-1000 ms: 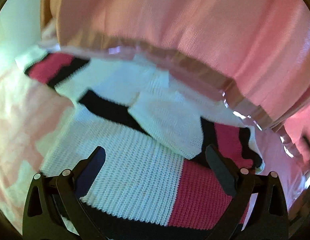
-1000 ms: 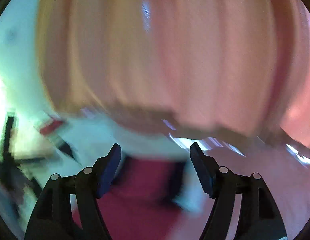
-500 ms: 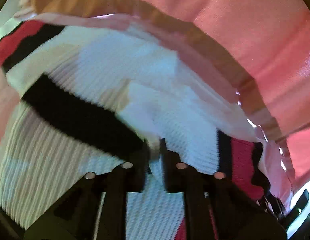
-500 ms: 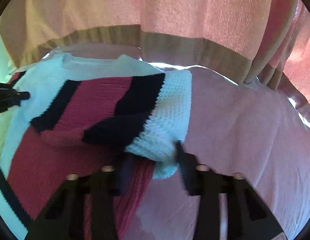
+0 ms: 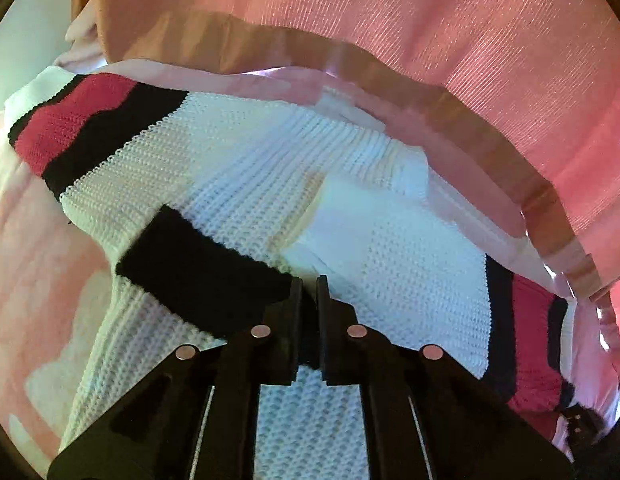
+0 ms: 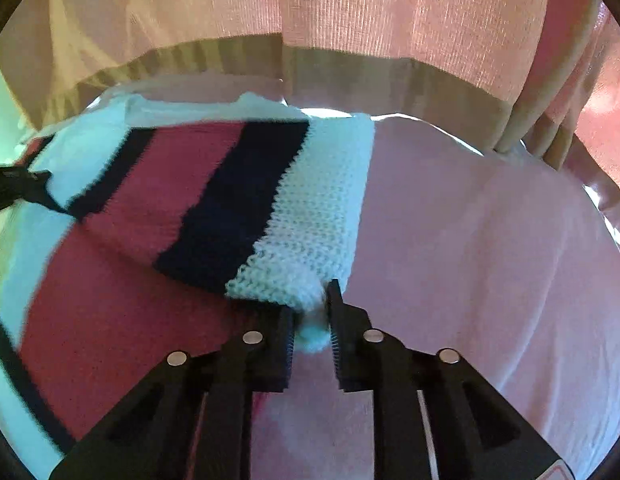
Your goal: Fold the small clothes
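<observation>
A small knit sweater (image 5: 246,168), white with black and red stripes, lies on a pink sheet. My left gripper (image 5: 309,286) is shut on a fold of it where a black band meets the white knit. The same sweater (image 6: 238,200) shows in the right wrist view, one striped sleeve folded across the red body. My right gripper (image 6: 310,304) is shut on the white cuff (image 6: 314,240) at that sleeve's end. The left gripper's tip (image 6: 14,190) shows at that view's left edge.
A pink sheet (image 6: 490,260) covers the surface to the right of the sweater. A pink curtain with a tan hem (image 5: 450,40) hangs along the far side and also shows in the right wrist view (image 6: 350,12). A pale wall (image 5: 26,40) is at the far left.
Both grippers were open a second ago; both have closed on the sweater. The left took the fold by the black band, the right took the white cuff, and the sleeve has shifted slightly.
</observation>
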Motion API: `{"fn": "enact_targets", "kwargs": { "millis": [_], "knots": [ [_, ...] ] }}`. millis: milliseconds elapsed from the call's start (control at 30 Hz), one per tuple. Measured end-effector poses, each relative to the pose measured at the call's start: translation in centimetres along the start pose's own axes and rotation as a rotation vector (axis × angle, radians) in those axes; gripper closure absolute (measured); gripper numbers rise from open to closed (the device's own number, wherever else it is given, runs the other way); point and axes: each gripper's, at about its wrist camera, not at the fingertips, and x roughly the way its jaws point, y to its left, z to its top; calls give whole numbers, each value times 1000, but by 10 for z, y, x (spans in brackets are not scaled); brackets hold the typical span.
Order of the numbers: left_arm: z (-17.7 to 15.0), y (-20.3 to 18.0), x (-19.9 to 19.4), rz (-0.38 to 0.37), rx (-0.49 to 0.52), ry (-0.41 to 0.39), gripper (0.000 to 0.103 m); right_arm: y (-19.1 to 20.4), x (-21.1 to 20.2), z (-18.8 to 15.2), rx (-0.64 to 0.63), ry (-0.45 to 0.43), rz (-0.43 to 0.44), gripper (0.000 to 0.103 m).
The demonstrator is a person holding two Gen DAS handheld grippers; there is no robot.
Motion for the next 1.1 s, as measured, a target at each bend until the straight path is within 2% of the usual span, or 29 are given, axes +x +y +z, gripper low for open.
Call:
{"fn": "enact_targets", "kwargs": {
  "millis": [100,167,233,267,300,333,367,400,467,500,533,567,600,633,667,700,733,767,867,933,1033,1100],
  "knots": [
    [4,4,-6,-20,-17,1,97,-12,-44,2,133,-73,145,82],
    [5,8,-4,-24,-44,14,97,-10,-65,6,171,-150,204,76],
    [6,9,2,-5,-44,20,97,2,-63,17,161,-188,240,75],
    [5,8,4,-2,-41,25,97,9,-52,22,141,-167,248,76],
    [6,9,3,4,-36,25,97,17,-33,25,118,-123,237,85],
    [6,8,3,7,-30,23,97,21,-13,24,95,-70,210,88],
    [6,9,3,10,-19,21,97,24,13,20,73,17,146,100],
    [3,11,1,11,-14,20,97,20,31,13,81,78,111,103],
    [4,13,2,4,-21,23,97,9,21,13,164,47,155,103],
    [4,14,1,2,-25,24,97,10,12,18,163,20,163,103],
    [4,14,1,1,-28,24,97,14,-3,22,136,-44,167,103],
    [4,13,1,3,-29,23,97,20,-12,24,93,-88,136,103],
    [4,13,1,7,-28,19,97,22,-10,25,71,-80,114,103],
    [3,12,0,8,-26,16,97,24,-1,21,63,-39,98,103],
    [3,12,-3,12,-24,11,97,22,19,16,65,42,54,103],
    [4,13,-7,11,-26,0,97,20,29,11,68,56,35,103],
    [6,15,-11,6,-33,-14,97,20,25,9,65,19,26,103],
    [9,19,-19,-1,-50,-36,97,23,21,13,61,38,14,103],
    [17,37,-34,-15,-111,-73,96,33,-6,22,79,-41,77,101],
    [19,41,-35,-36,-143,-68,95,39,-14,28,73,-73,93,98],
    [20,30,-33,-110,-162,-54,94,42,-12,37,81,-100,112,98],
    [18,7,-26,-149,-127,-42,94,38,-8,40,91,-95,142,98]
  ]
}}
